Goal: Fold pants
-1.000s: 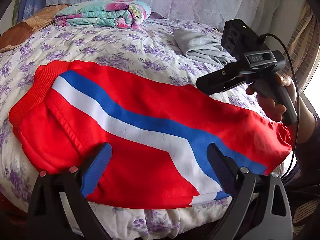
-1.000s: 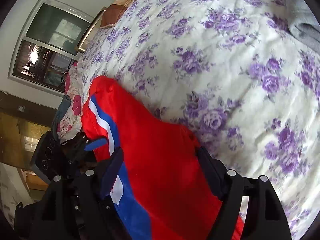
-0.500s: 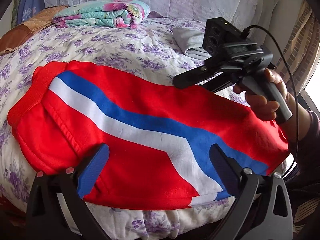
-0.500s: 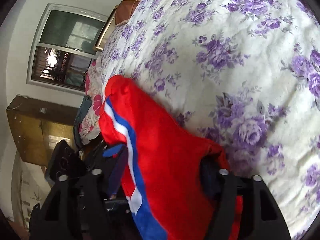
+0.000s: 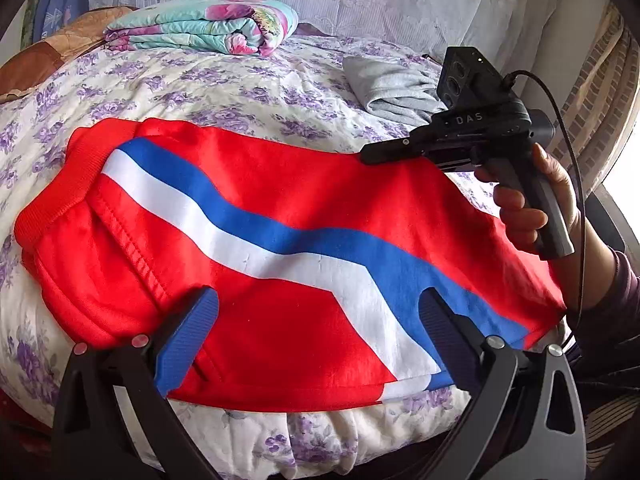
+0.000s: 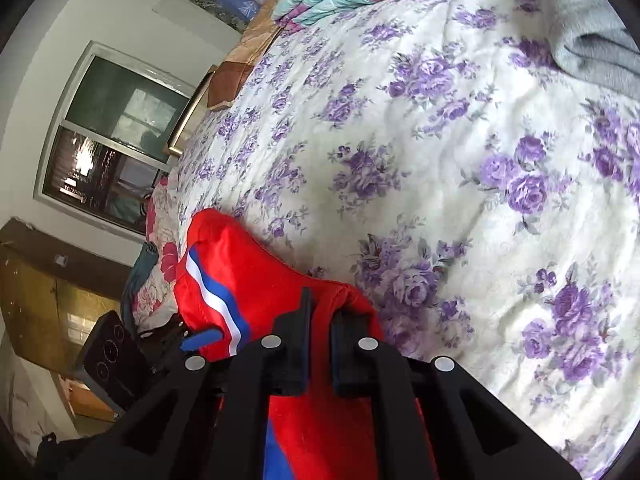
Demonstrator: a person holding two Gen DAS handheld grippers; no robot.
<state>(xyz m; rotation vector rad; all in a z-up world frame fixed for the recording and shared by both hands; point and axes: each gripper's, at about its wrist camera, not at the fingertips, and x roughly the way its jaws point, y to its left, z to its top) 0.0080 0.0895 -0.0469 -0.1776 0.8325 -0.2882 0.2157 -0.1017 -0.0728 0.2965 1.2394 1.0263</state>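
Now, in the left wrist view, a pair of red pants (image 5: 280, 240) with a blue and a white stripe lies spread across the middle of the frame on a bed (image 5: 240, 92) covered in a white quilt with purple flowers. Its ribbed waistband sits at the left of the frame and the leg ends at the right. The left tongs (image 5: 318, 320) stand wide apart at the bottom of the frame, one blue-padded finger on each side over the near edge of the pants, with nothing pressed between them.

At the right of this frame a hand (image 5: 528, 200) holds the black handle of the right tongs (image 5: 366, 156), whose tip meets the far edge of the pants. From the right wrist view, the right tongs (image 6: 320, 312) have just been closing and now stand narrow, pinching a raised fold of the red fabric between the pads at the lower centre of the frame.

Farther up the bed, a folded floral blanket (image 5: 208, 26) lies at the upper left and a grey garment (image 5: 392, 88) at the upper right, both well apart from the pants. A window (image 6: 108, 152) shows at the left of the right wrist view.
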